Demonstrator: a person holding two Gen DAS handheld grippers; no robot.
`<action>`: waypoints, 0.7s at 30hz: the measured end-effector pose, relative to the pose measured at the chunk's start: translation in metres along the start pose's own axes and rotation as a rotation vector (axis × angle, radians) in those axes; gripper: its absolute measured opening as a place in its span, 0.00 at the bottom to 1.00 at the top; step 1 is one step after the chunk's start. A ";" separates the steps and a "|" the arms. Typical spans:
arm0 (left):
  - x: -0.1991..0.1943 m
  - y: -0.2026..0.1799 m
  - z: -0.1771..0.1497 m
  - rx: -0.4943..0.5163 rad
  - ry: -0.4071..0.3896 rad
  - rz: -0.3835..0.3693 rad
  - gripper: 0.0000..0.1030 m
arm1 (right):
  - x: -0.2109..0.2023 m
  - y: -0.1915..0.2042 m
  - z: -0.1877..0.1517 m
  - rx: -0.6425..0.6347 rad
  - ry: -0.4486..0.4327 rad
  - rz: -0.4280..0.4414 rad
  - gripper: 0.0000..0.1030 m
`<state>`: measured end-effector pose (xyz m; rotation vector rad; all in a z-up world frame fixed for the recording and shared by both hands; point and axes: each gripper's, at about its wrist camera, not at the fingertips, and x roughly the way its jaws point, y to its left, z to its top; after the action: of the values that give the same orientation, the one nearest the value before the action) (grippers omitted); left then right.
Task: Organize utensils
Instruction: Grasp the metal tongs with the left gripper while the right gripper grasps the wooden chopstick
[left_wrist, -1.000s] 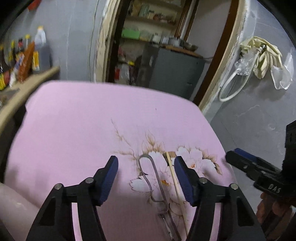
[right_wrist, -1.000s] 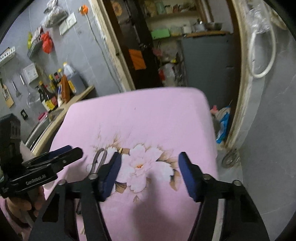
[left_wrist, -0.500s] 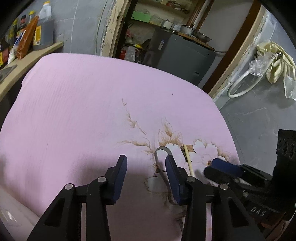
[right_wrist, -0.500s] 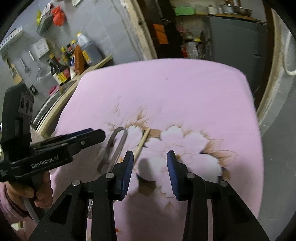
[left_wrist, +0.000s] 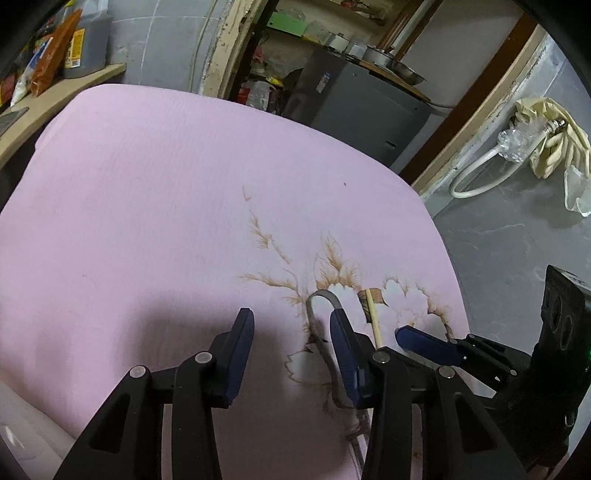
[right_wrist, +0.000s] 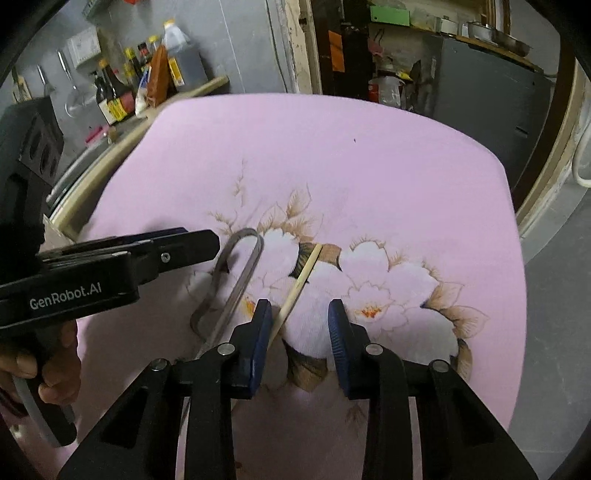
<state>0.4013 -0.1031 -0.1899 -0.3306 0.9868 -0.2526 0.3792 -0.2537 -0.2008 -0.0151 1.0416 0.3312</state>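
A metal loop-handled utensil (right_wrist: 236, 277) and a wooden chopstick (right_wrist: 300, 280) lie side by side on the pink flowered cloth (right_wrist: 369, 177). My right gripper (right_wrist: 300, 326) is open and low over the cloth; the chopstick runs beside its left finger (right_wrist: 258, 332). My left gripper (left_wrist: 291, 339) is open and empty, just left of the utensil's loop (left_wrist: 321, 295); its right finger (left_wrist: 345, 354) covers part of the utensil. The chopstick (left_wrist: 373, 317) lies to its right. The left gripper shows in the right wrist view (right_wrist: 207, 243), the right one in the left wrist view (left_wrist: 402, 334).
A wooden shelf (right_wrist: 192, 88) with sauce bottles (right_wrist: 110, 99) stands at the cloth's far left. A doorway and a grey cabinet (left_wrist: 362, 103) lie beyond the far edge. A white hose and gloves (left_wrist: 543, 140) hang on the right wall.
Both grippers have come down and closer to the utensils, and their jaws have narrowed from wide open. The utensil and chopstick lie where they were.
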 end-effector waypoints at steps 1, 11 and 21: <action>0.001 -0.001 0.000 0.003 0.005 -0.005 0.39 | -0.001 -0.001 -0.001 0.001 0.005 -0.004 0.25; 0.015 -0.030 0.003 0.118 0.108 -0.022 0.39 | -0.025 -0.037 -0.027 0.108 0.036 0.014 0.22; 0.029 -0.065 0.011 0.330 0.153 0.174 0.29 | -0.019 -0.044 -0.033 0.162 0.035 0.032 0.21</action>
<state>0.4220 -0.1714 -0.1814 0.0766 1.0975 -0.2794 0.3548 -0.3060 -0.2072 0.1421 1.1019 0.2750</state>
